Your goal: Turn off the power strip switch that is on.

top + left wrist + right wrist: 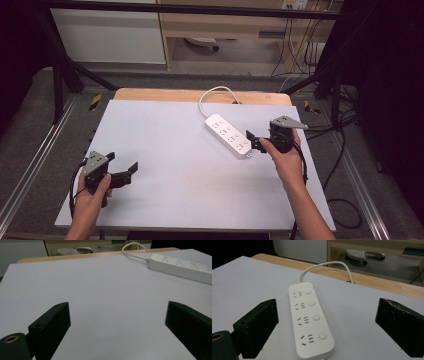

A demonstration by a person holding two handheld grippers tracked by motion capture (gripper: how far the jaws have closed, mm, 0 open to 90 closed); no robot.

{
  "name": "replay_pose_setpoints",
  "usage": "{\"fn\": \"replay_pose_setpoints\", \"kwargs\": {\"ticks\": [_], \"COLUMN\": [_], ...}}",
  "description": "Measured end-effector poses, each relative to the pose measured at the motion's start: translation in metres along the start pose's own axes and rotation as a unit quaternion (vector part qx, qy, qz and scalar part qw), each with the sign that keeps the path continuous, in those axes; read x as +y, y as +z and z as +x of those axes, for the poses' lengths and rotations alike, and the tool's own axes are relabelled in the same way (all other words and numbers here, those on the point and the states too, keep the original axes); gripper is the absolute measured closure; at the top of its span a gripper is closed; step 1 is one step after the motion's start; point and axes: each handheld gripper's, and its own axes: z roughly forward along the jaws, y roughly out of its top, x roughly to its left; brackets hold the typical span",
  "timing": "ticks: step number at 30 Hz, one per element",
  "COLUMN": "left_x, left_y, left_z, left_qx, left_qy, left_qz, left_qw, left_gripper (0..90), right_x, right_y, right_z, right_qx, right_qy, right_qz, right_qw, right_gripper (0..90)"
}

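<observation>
A white power strip (228, 135) with several sockets and round buttons lies flat on the white table mat (175, 200), right of centre. Its white cable (209, 96) loops back over the far wooden edge. My right gripper (254, 141) is held in a hand just right of the strip's near end and stands open. In the right gripper view the strip (310, 320) runs lengthwise between the wide-apart jaws of the gripper (327, 306), untouched by either. My left gripper (129, 172) rests open at the near left. Its view has bare mat between the jaws (117, 315) and the strip (182, 267) far off.
The wooden table edge (150, 95) shows beyond the mat. Black frame bars (65, 65) stand at both back corners. Dark cables (345, 150) trail over the floor on the right. A white cabinet (107, 35) and wooden furniture (220, 25) stand behind.
</observation>
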Motion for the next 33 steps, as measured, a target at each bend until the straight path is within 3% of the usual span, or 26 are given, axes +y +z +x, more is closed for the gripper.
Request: {"fn": "replay_pose_setpoints", "kwargs": {"ticks": [4, 6, 10, 13, 14, 18, 20, 21, 23, 33], "left_x": [-0.001, -0.001, -0.001, -0.001, -0.001, -0.001, -0.001, -0.001, -0.001, -0.001], "left_y": [0.001, 0.000, -0.001, -0.001, -0.001, -0.001, -0.001, -0.001, 0.000, -0.002], "left_z": [0.000, 0.000, 0.001, 0.002, 0.003, 0.003, 0.003, 0.003, 0.003, 0.005], "left_qx": [0.001, 0.002, 0.004, 0.005, 0.005, 0.008, 0.009, 0.009, 0.009, 0.007], "left_qy": [0.002, 0.002, 0.002, 0.000, 0.000, 0.000, 0.002, 0.003, 0.006, 0.000], "left_qz": [0.002, 0.002, 0.001, 0.001, 0.001, 0.001, 0.001, 0.002, 0.003, -0.001], "left_qw": [1.0000, 1.0000, 1.0000, 1.0000, 1.0000, 1.0000, 1.0000, 1.0000, 0.9999, 1.0000], "left_gripper": [6.0, 6.0, 6.0, 6.0, 6.0, 6.0, 6.0, 6.0, 6.0, 6.0], "right_x": [0.005, 0.009, 0.014, 0.017, 0.017, 0.018, 0.018, 0.016, 0.014, 0.005], "right_y": [0.011, 0.022, 0.033, 0.047, 0.047, 0.061, 0.063, 0.069, 0.073, 0.091], "right_z": [-0.003, -0.005, -0.007, -0.009, -0.009, -0.010, -0.010, -0.009, -0.009, -0.003], "right_qx": [-0.006, -0.009, -0.009, -0.009, -0.009, -0.014, -0.015, -0.010, -0.012, -0.005], "right_qy": [0.005, 0.011, 0.013, 0.025, 0.025, 0.014, 0.017, 0.013, 0.007, 0.007], "right_qz": [-0.001, -0.002, -0.003, 0.000, 0.000, -0.003, -0.003, -0.003, -0.004, -0.010], "right_qw": [1.0000, 0.9999, 0.9999, 0.9997, 0.9997, 0.9998, 0.9997, 0.9999, 0.9999, 0.9999], "right_gripper": [6.7, 13.7, 19.4, 30.0, 30.0, 45.2, 47.0, 54.0, 59.1, 76.2]}}
